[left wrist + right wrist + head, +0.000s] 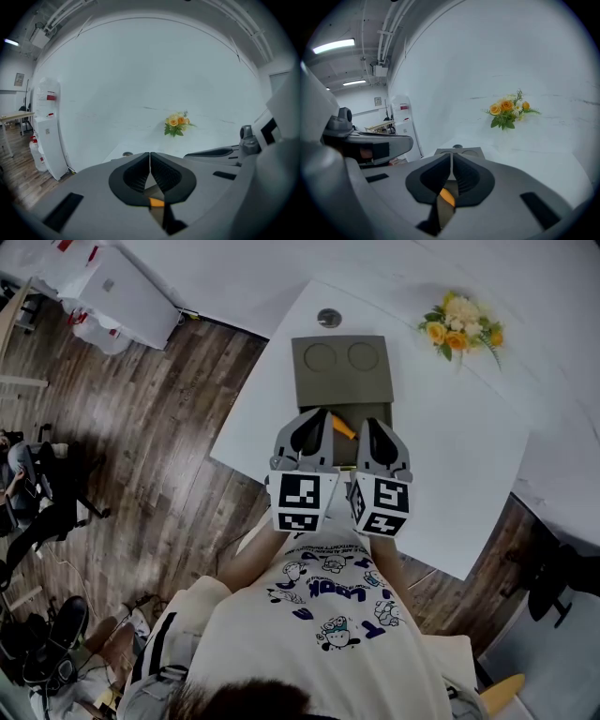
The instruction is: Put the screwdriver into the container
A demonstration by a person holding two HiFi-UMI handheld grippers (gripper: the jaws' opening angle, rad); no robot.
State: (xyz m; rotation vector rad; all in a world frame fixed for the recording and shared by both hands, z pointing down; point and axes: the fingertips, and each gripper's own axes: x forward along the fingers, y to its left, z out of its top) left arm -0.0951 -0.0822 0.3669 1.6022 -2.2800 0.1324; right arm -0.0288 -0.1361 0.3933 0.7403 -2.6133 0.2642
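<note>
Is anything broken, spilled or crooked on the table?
Nothing stands out. The container sits flat on the table, the flowers look whole, and no spill shows. The orange screwdriver peeks out between the left gripper and right gripper, both shut.

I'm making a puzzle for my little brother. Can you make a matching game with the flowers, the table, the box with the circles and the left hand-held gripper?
Things:
1. flowers
2. table
3. container
4. left hand-held gripper

Descriptions:
A. plain white
B. jaws shut together
C. yellow and orange, with green leaves
D. grey-green, with two round hollows on top

Pairs: 1-C, 2-A, 3-D, 4-B
</note>
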